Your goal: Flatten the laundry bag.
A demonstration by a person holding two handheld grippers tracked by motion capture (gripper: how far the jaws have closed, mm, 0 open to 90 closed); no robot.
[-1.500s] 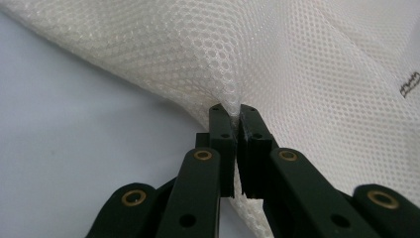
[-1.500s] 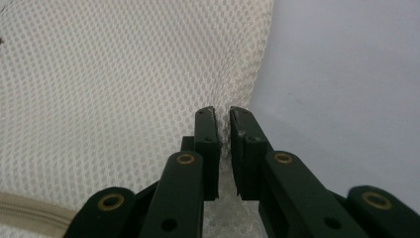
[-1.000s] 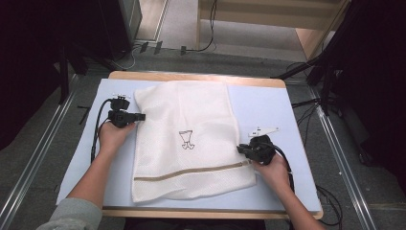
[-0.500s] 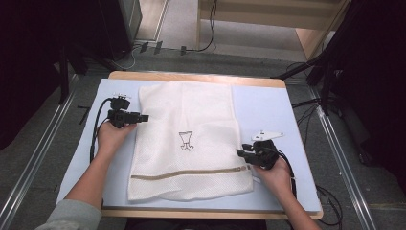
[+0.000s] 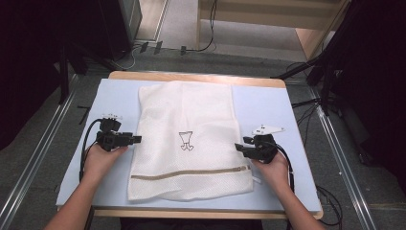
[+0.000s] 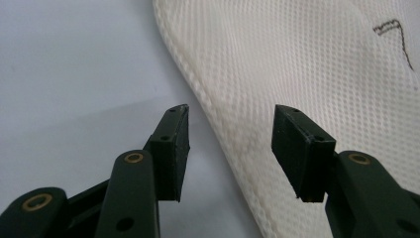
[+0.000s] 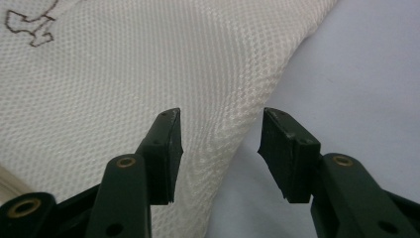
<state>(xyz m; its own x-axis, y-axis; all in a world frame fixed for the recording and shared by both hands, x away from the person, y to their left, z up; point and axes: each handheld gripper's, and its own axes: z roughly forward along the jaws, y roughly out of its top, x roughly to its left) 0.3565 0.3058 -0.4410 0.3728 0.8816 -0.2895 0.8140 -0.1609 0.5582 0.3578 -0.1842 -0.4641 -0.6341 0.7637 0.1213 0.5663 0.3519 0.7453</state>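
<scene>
Because the white mesh zippered laundry bag (image 5: 187,139) lies flat and spread along the middle of the pale blue table mat (image 5: 273,103), its zip end nearest the person, each of its long side edges is open to a grip from outside; the black left gripper (image 5: 135,139) sits at the bag's left hem, jaws wide apart and holding nothing, the stitched hem (image 6: 218,124) running up between them; the black right gripper (image 5: 238,147) sits at the right edge, likewise agape and empty, the edge passing between its jaws; both hands rest low on the mat, likely so the lower jaw can slide under the cloth; a small brown emblem (image 5: 186,141) marks the bag's middle.
</scene>
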